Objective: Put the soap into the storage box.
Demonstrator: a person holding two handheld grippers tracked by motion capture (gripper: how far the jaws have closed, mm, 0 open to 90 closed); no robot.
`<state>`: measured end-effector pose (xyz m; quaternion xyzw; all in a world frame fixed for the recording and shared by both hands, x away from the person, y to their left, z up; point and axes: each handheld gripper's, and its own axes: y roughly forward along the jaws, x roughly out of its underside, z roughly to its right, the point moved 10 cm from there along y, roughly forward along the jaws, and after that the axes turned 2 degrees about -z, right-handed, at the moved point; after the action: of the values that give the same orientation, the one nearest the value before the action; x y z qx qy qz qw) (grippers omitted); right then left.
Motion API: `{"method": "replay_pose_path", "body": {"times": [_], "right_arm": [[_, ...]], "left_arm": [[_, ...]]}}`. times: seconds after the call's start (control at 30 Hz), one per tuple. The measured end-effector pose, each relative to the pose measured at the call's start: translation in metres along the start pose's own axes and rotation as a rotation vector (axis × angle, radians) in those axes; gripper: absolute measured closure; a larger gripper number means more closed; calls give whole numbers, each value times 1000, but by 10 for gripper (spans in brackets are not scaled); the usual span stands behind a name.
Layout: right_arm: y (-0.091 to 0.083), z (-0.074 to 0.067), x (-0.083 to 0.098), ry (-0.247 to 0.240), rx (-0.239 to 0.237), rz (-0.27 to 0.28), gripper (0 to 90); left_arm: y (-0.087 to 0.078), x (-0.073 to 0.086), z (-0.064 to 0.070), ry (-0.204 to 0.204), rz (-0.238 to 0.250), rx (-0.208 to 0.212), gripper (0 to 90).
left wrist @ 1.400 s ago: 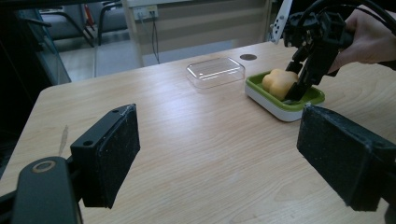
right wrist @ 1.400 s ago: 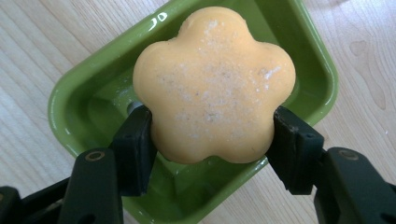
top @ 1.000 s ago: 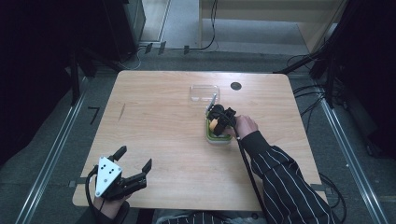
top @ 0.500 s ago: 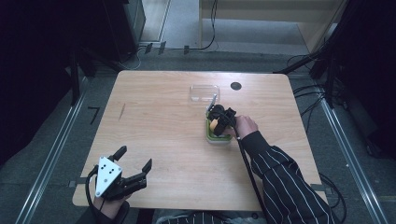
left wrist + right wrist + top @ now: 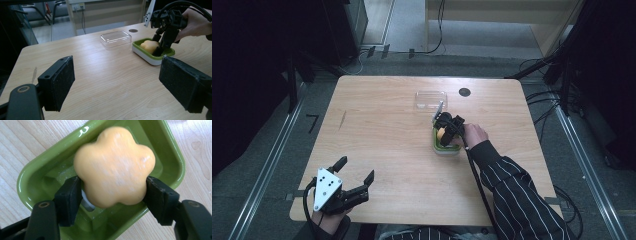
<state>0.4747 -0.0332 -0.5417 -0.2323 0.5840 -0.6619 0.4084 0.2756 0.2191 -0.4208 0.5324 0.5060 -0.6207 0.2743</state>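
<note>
The right gripper (image 5: 446, 131) reaches down into the green dish (image 5: 438, 147). Its jaws have just been opening, and the orange flower-shaped soap (image 5: 113, 166) sits between them; both pads look to touch its sides. The dish stands on the surface (image 5: 382, 140) right of centre, and the clear lid (image 5: 430, 99) lies near it at 11 o'clock. The left gripper (image 5: 357, 177) rests released at 7 o'clock, well apart.
</note>
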Motion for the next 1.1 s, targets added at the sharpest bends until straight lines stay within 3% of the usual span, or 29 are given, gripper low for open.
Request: {"method": "replay_pose_path", "body": {"times": [0.3,0.43,0.63,0.87,0.97,1.1], "right_arm": [[-7,0,-1,7,2,14,275],[-13,-2,0,10,-20,20,229],[-23,-8,6,12,-63,18,169],[-35,-14,14,18,-71,35,98],[-36,-17,21,13,-81,17,41],[-40,-21,29,20,-87,17,34]], "left_arm": [[-1,0,-1,-6,4,-2,137],[-1,0,0,-2,2,1,137],[-1,0,-1,-5,5,0,137],[-1,0,-1,-7,4,-2,137],[-1,0,-1,-6,3,-2,137],[-1,0,-1,-7,4,-2,137]]}}
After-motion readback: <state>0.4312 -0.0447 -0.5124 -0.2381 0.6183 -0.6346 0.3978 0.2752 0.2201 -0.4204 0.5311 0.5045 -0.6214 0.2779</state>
